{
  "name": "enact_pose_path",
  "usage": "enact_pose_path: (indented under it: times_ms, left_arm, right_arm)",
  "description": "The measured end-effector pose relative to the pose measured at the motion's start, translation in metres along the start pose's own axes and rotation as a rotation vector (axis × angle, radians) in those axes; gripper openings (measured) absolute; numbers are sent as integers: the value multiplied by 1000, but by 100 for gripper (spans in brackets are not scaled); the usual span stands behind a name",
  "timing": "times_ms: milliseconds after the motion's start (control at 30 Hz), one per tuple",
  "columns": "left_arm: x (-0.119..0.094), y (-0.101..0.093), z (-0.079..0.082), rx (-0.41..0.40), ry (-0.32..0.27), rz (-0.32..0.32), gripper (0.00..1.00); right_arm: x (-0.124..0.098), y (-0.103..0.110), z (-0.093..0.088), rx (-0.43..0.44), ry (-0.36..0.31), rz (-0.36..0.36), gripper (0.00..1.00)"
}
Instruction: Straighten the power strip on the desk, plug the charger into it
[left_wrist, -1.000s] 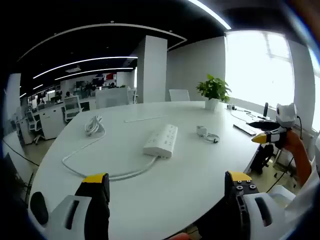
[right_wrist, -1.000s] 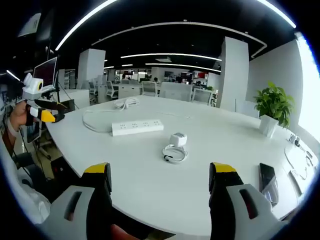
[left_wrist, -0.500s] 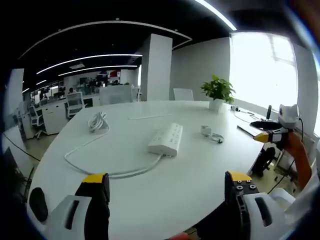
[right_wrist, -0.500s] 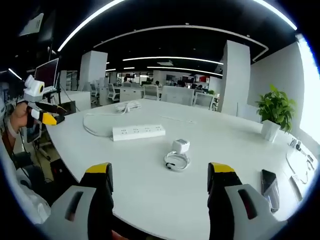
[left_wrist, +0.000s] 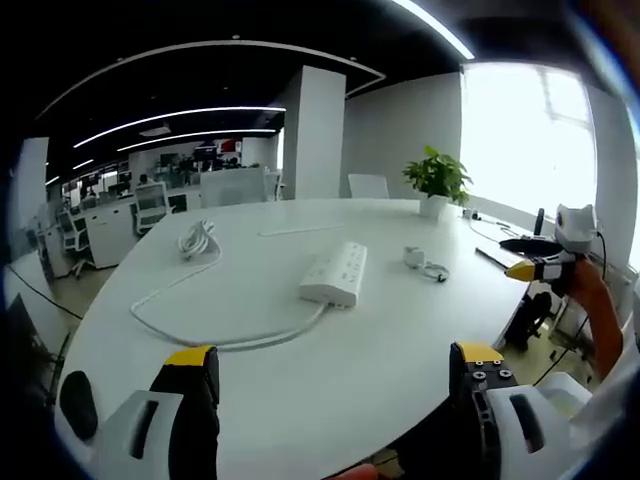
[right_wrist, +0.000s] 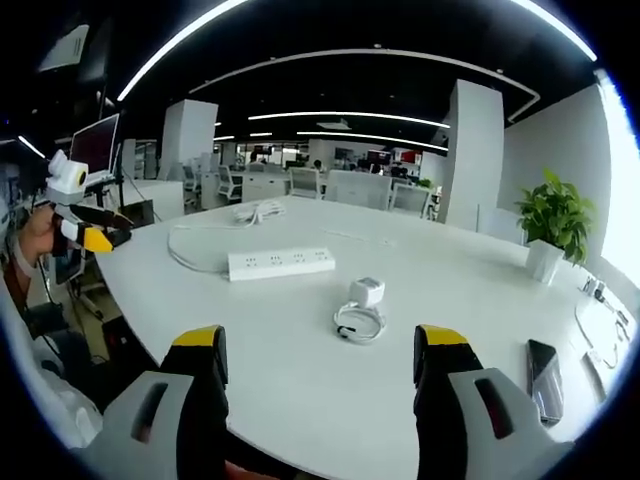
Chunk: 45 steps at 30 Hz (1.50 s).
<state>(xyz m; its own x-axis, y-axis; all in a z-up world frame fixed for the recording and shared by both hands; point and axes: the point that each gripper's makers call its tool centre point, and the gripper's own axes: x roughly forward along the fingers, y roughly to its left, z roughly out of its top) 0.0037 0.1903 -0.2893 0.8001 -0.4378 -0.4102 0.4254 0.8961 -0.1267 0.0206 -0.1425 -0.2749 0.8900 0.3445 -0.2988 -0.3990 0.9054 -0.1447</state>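
both claws gape empty over the desk (right_wrist: 300, 330); power strip (right_wrist: 281, 264) beside charger (right_wrist: 366, 292), potted plant (right_wrist: 549, 222) beyond.

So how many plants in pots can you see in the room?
1. A green potted plant stands in a white pot near the far edge of the white table, by the bright window. The left gripper view shows the same plant. The office behind may hide others.

My left gripper view faces across the bench (left_wrist: 330, 370) from its near edge, power strip (left_wrist: 335, 275) at 12 o'clock; my right gripper view shares that strip (right_wrist: 281, 264) at 11 o'clock.
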Motion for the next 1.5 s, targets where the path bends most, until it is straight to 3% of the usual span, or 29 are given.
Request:
enact_pose_path:
  times_ms: [900,1067,1233,1500]
  left_arm:
    - [2,-2,1,12,2,3,96]
    - [7,8,0,-7,16,22,96]
    - [4,5,11,19,-12,20,96]
    - [3,0,10,32,-3,13,96]
  right_arm:
    - [2,5,-1,-9,-1,14,76]
    - [4,5,-4,-8,16,16,76]
    - [3,5,3,-36,3,5,76]
    - [2,10,-1,-30,11,17,76]
